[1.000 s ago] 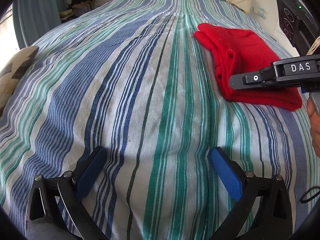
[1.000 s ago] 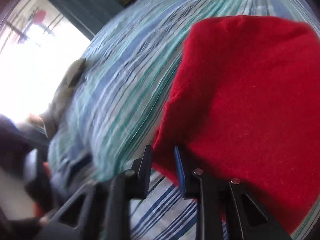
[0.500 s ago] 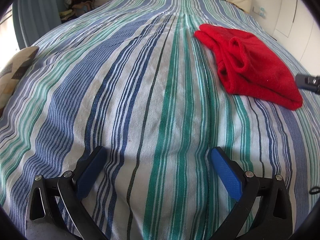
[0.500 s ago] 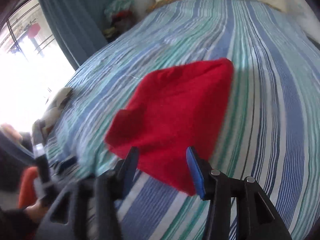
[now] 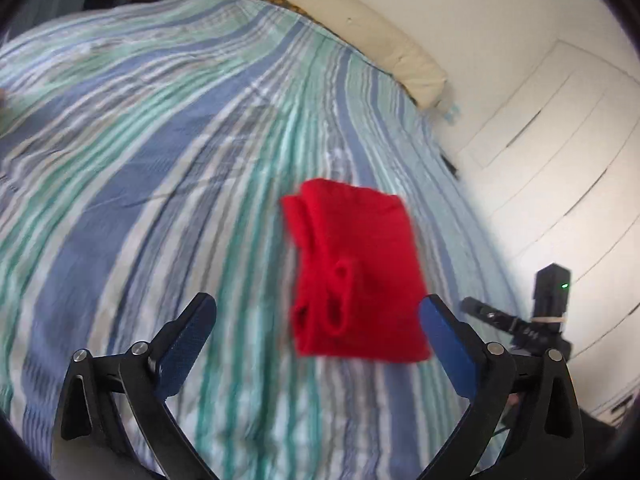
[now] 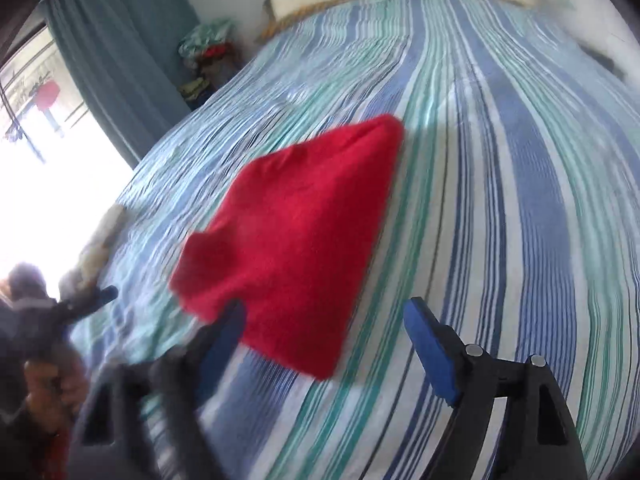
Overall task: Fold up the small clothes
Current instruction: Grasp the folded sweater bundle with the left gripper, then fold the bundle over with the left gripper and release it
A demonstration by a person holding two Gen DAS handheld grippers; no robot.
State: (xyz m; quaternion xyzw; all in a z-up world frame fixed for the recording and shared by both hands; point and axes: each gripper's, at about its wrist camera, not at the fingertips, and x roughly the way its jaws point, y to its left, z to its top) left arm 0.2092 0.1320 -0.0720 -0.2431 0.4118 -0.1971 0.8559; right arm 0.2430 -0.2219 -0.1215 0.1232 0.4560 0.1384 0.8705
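A folded red garment [image 5: 356, 276] lies flat on the striped bedspread [image 5: 168, 152]; it also shows in the right wrist view [image 6: 296, 236]. My left gripper [image 5: 316, 332] is open and empty, hovering just short of the garment's near edge. My right gripper [image 6: 324, 336] is open and empty, its left finger in front of the garment's near corner. The right gripper's body shows at the right edge of the left wrist view [image 5: 520, 320]. The left gripper shows blurred at the left of the right wrist view [image 6: 84, 300].
A cream pillow [image 5: 352, 28] lies along the head of the bed. White closet doors [image 5: 560, 152] stand to the right. A teal curtain [image 6: 120, 52], a bright window and a pile of clothes [image 6: 208, 44] are at the far left.
My right gripper let go of the red garment, opened and drew back. My left gripper swung right and now faces the garment. The garment lies folded and still.
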